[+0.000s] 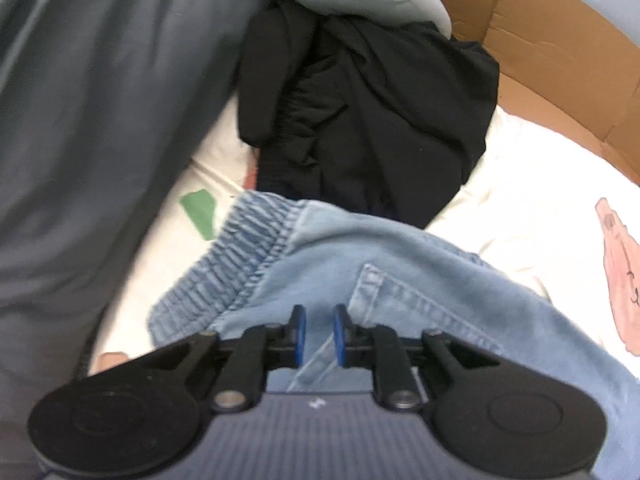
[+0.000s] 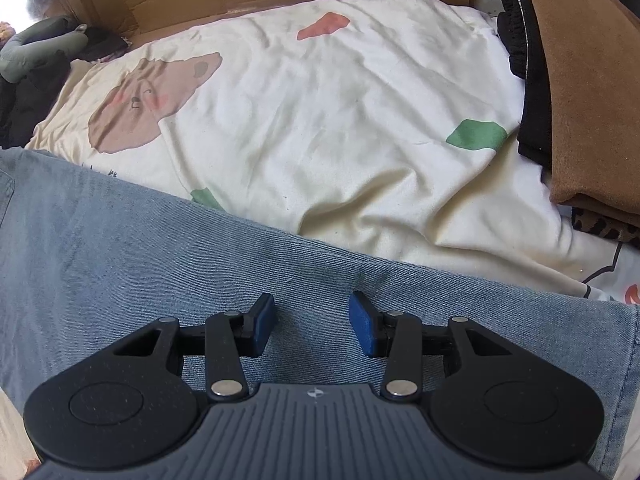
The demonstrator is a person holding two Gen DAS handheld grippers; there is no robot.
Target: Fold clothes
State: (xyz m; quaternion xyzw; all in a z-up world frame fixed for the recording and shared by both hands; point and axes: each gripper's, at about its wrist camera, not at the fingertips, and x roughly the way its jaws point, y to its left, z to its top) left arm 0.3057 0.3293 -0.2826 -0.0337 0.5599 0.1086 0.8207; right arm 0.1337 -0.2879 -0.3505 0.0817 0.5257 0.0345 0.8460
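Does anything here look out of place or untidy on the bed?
Yes. A black garment lies crumpled in a heap on the sheet, just beyond the waistband of the jeans, not folded. The left gripper and the right gripper hover open over the jeans. No damage shows.

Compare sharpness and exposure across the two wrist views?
Left wrist view: motion-blurred, soft on the jeans and black clothes, dimmer. Right wrist view: sharp, denim weave crisp, bedsheet evenly lit, blown-out top-left corner. Both show fisheye bending at edges.
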